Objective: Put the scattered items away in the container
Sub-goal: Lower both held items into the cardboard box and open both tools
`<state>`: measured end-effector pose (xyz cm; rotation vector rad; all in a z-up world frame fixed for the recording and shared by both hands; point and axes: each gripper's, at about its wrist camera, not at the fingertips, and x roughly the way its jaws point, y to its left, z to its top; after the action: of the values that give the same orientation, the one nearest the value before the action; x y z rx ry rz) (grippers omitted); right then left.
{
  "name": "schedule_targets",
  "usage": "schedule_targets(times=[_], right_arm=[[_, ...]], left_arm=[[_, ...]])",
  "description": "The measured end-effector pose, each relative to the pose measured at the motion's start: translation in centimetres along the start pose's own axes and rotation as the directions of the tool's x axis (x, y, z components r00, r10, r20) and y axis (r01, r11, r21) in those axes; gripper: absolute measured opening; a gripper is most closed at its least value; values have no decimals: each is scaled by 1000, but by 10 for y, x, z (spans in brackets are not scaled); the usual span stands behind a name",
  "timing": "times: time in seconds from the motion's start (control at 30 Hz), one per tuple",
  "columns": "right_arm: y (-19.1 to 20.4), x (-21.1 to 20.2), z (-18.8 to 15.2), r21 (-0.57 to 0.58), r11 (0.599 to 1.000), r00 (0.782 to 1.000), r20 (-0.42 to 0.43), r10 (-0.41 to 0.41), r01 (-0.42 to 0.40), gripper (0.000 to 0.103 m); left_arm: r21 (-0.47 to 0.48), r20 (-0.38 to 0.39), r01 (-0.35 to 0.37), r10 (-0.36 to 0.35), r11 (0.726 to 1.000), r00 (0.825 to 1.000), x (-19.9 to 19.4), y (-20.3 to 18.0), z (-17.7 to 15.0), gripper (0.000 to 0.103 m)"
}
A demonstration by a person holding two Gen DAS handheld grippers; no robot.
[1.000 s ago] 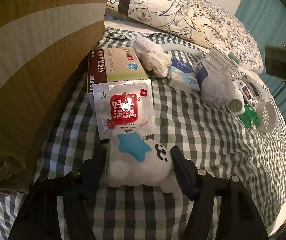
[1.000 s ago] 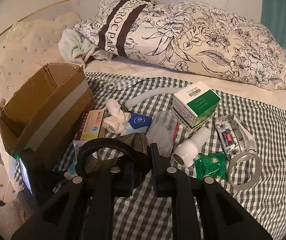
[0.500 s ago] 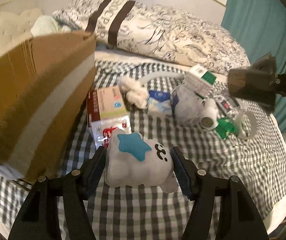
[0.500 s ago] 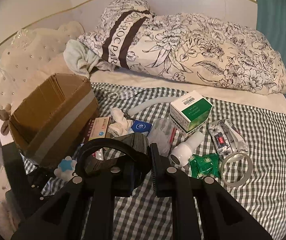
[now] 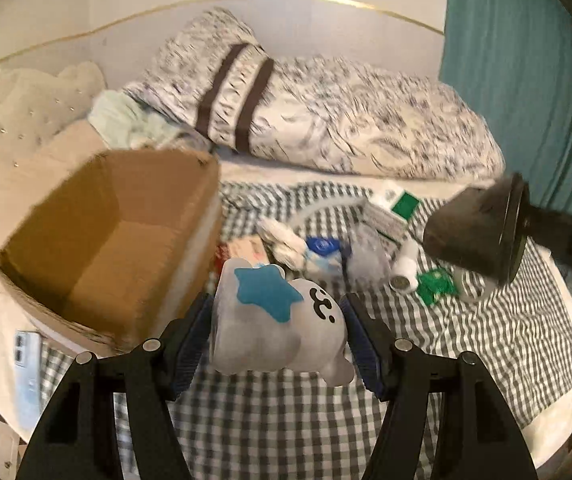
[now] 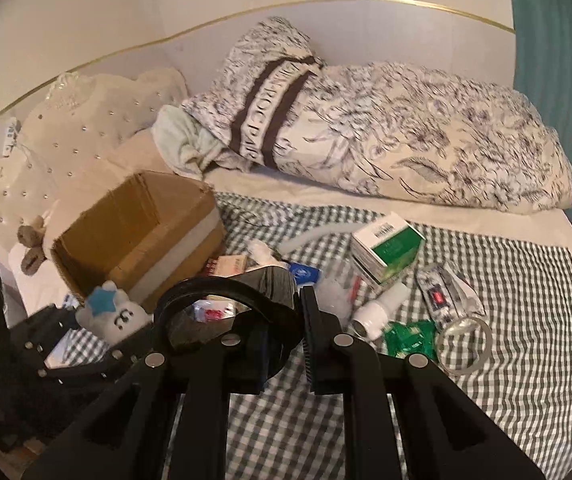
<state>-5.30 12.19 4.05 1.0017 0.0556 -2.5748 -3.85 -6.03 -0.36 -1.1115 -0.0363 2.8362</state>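
The soft, light plush toy (image 5: 277,320) was pinched across its squashy middle by the left tool (image 5: 277,332) beside the cardboard box (image 5: 97,232), while the right tool (image 6: 281,328) was clamped on a stiff dark cup's rim (image 6: 221,312).

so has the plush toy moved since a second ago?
Yes. The plush toy in the left gripper has risen off the checked blanket, toward the cardboard box.

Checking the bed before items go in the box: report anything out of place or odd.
A phone lies at the bed's edge beside the cardboard box, half off the checked cloth. The box's near rim looks ragged and torn. Small items are scattered across the cloth.
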Motion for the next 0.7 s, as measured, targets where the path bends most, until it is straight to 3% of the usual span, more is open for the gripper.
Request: schedule_targets(times=[0.37,0.7], right_arm=[[73,19,19,-78,990,993,13,119,-118,13],[137,82,46,-121,973,980,-23,196,-197,13]], left_arm=[[-115,33,-134,138,984,990,-25,87,22,67],[-185,4,-187,191,965,982,2,155,25,67]])
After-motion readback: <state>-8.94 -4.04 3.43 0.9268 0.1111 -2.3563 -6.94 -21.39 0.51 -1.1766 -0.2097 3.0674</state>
